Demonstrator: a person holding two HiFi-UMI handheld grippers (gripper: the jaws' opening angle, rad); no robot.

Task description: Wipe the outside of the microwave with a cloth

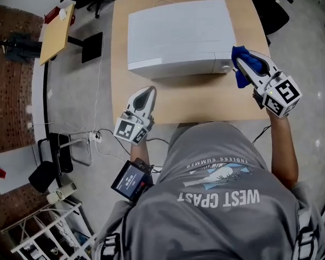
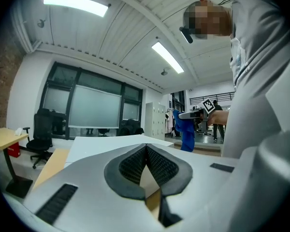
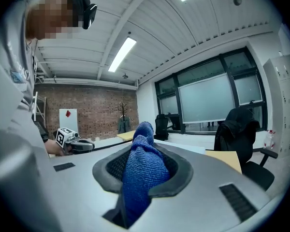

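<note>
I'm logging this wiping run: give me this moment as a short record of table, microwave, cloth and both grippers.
table: wooden, bears the microwave
microwave: white, on the table
cloth: blue, by the microwave's near right corner, contact unclear
left gripper: shut, empty, over the table before the microwave
right gripper: shut on the cloth

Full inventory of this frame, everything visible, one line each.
microwave: 1, white, centre of the table
table: 1, light wood, under the microwave
cloth: 1, blue, by the microwave's front right corner
side table: 1, light wood, upper left
office chairs: 2, black, past the table's far corners
cables: several, white and black, on the floor left of the table
rack: 1, white, lower left
left gripper: 1, grey-white, shut, empty, over the table's near edge
right gripper: 1, grey-white, shut on the cloth
</note>
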